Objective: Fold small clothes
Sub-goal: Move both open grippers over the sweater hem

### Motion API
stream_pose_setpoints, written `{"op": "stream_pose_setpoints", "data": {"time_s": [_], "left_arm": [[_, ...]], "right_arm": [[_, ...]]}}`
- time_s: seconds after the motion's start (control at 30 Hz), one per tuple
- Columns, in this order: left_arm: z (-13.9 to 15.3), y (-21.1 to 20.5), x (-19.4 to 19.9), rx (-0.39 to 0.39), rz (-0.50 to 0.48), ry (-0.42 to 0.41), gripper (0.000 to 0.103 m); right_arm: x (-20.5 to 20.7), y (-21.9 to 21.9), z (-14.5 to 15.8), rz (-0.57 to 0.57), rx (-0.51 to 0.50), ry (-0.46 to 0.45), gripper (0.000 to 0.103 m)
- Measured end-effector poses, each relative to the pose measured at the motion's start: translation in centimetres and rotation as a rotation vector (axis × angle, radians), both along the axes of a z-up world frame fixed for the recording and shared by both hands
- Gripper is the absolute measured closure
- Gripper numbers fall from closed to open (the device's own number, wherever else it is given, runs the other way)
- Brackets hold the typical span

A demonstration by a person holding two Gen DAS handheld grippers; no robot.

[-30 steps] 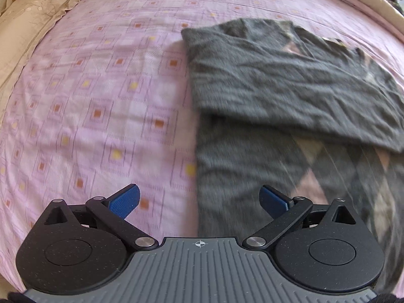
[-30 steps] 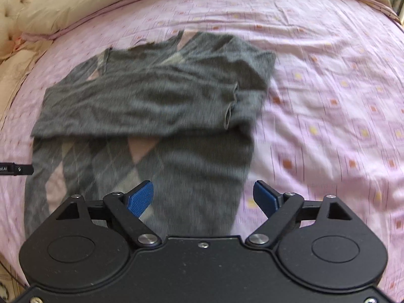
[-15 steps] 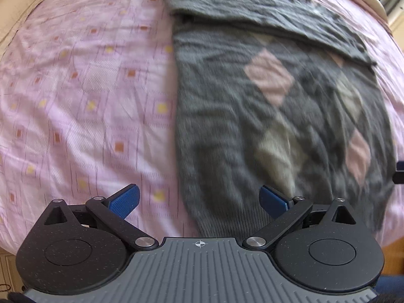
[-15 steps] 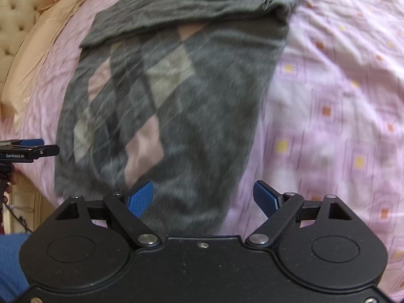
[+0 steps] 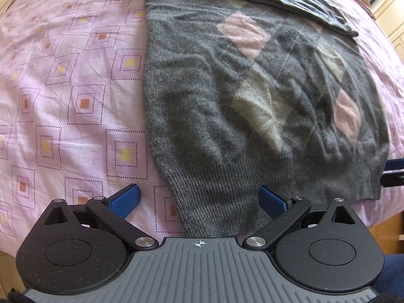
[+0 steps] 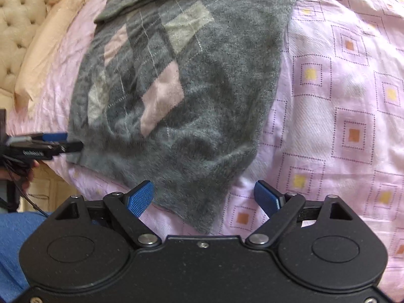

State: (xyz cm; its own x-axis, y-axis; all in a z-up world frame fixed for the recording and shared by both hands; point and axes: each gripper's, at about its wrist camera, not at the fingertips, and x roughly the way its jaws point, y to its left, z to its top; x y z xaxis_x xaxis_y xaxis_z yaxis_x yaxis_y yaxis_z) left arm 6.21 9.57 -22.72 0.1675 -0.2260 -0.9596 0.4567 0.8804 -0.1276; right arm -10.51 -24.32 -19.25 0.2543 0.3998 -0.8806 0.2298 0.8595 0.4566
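A grey argyle sweater [image 5: 252, 106] with pink and cream diamonds lies flat on the pink bedspread [image 5: 75, 88], its sleeves folded across the chest at the far end. My left gripper [image 5: 199, 199] is open, low over the ribbed hem, with the hem's left corner between its blue fingers. The right gripper [image 6: 203, 197] is open too, and the hem's right corner [image 6: 202, 222] reaches in between its fingers. Each gripper shows at the edge of the other's view, the right gripper [image 5: 394, 174] and the left gripper [image 6: 50, 142], both at hem height.
The hem lies close to the bed's near edge. A beige quilt [image 6: 48, 50] and a tufted headboard [image 6: 17, 12] are on the left in the right wrist view. A person's blue trouser leg [image 6: 15, 240] is below the bed edge. Pale cupboards [image 5: 388, 0] stand beyond the bed.
Both grippers have drawn back from the folded sleeves down to the sweater's hem at the near bed edge. Both stayed open, holding nothing.
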Motion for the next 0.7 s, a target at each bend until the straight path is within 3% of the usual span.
{"op": "stream_pose_setpoints", "data": {"time_s": [0.13, 0.2, 0.3, 0.33, 0.37, 0.47, 0.5, 0.6, 0.67, 0.7], "left_arm": [[-0.3, -0.5, -0.3, 0.023, -0.019, -0.028, 0.001], [-0.4, -0.7, -0.7, 0.031, -0.016, -0.039, 0.001], [-0.2, -0.7, -0.6, 0.015, -0.020, -0.026, 0.002], [0.0, -0.5, -0.6, -0.011, -0.011, -0.017, 0.005], [0.2, -0.3, -0.6, -0.031, 0.002, -0.013, 0.016], [0.8, -0.1, -0.8, -0.018, -0.003, -0.019, 0.034], [0.8, -0.1, -0.8, -0.016, -0.004, -0.021, 0.034], [1.1, 0.2, -0.6, -0.019, 0.015, -0.019, 0.045], [1.2, 0.4, -0.5, -0.031, 0.019, -0.009, 0.055], [1.2, 0.5, -0.6, -0.030, 0.014, -0.007, 0.056]], "right_arm": [[-0.1, -0.1, -0.1, -0.032, 0.025, -0.051, 0.009], [-0.1, 0.0, -0.4, -0.042, 0.040, -0.085, 0.001], [0.0, 0.4, -0.4, -0.040, 0.028, -0.100, 0.000], [0.0, 0.4, -0.3, -0.038, 0.029, -0.097, 0.000], [0.1, 0.4, -0.3, -0.036, 0.031, -0.088, 0.000], [0.3, 0.5, -0.2, -0.032, 0.030, -0.060, 0.000], [0.4, 0.7, -0.1, -0.025, 0.025, -0.056, 0.001], [0.4, 0.6, -0.1, -0.026, 0.013, -0.062, 0.017], [0.4, 0.4, -0.3, -0.051, 0.027, -0.057, 0.046], [0.4, 0.1, -0.5, -0.071, 0.036, -0.043, 0.050]]}}
